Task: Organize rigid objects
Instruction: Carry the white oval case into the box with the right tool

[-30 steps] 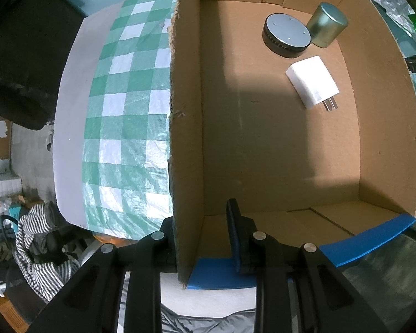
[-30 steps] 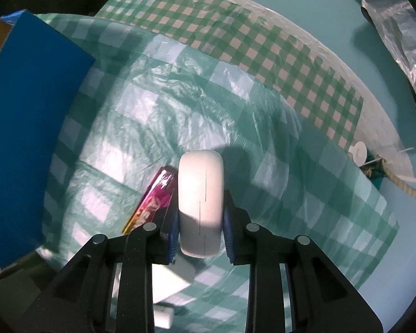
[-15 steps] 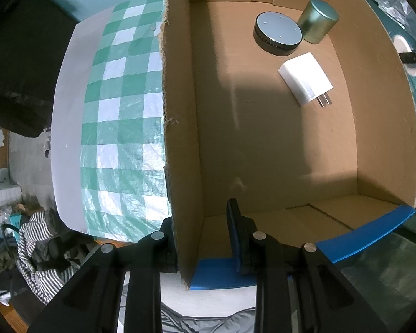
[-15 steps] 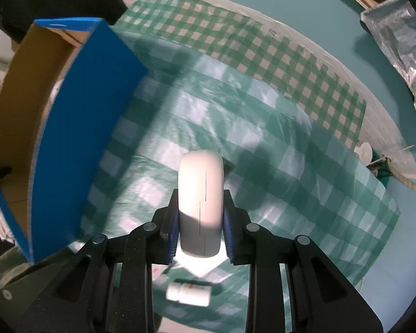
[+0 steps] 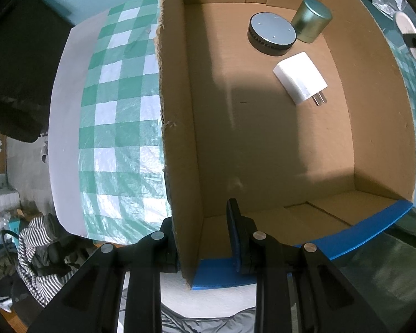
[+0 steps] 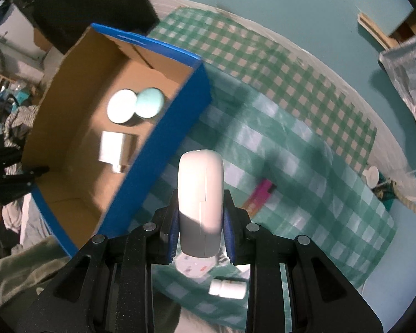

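My left gripper (image 5: 201, 238) straddles the near-left wall of an open cardboard box (image 5: 177, 127) with blue outer sides; its jaws stand open, one on each side of the wall. Inside lie a black round puck (image 5: 271, 32), a metal tin (image 5: 313, 19) and a white plug adapter (image 5: 299, 82). My right gripper (image 6: 201, 222) is shut on a white rounded case (image 6: 201, 194) and holds it in the air to the right of the box (image 6: 163, 138), above the checked cloth. The right gripper's tip with the case shows at the left wrist view's right edge (image 5: 413, 37).
A pink packet (image 6: 259, 195), a white bottle (image 6: 227, 288) and a white card pack (image 6: 194, 267) lie on the green checked cloth (image 6: 305, 152). Crinkled foil (image 6: 407, 75) sits at the far right. Striped clothing (image 5: 33, 247) lies beyond the table's left edge.
My right gripper has lifted the white case off the cloth and swung toward the box, which now fills the left of its view. The left gripper has stayed on the box wall.
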The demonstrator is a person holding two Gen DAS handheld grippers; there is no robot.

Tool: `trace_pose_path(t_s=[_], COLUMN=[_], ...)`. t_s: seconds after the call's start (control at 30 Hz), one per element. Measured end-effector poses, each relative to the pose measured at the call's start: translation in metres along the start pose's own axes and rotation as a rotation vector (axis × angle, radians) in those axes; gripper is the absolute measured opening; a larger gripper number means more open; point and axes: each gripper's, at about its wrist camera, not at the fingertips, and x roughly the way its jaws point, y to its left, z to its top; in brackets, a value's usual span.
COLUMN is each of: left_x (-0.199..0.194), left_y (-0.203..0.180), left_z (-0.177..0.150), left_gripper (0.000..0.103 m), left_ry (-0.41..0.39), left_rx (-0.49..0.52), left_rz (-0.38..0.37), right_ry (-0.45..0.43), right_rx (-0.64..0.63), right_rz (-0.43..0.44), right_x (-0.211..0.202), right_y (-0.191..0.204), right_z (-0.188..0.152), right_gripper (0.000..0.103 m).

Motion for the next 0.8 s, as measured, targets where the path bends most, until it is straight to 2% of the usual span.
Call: trace_pose_path(t_s=[0.5,0.8], left_x=[-0.001,-0.001], left_y=[0.006,0.004], left_z=[-0.003,-0.005], left_gripper=[0.026,0.026], left_ry=[-0.008,-0.015], left_rx=[0.014,0.014], left_rz=[-0.004,-0.002], right_ry=[-0.012,0.017], right_rx=[-0.138,-0.210], right_rz=[0.012,-0.011], right_x=[-0.006,0.016], right_y=[0.069,0.098], right_z=[0.032,0.048], right_gripper=[0.026,0.026])
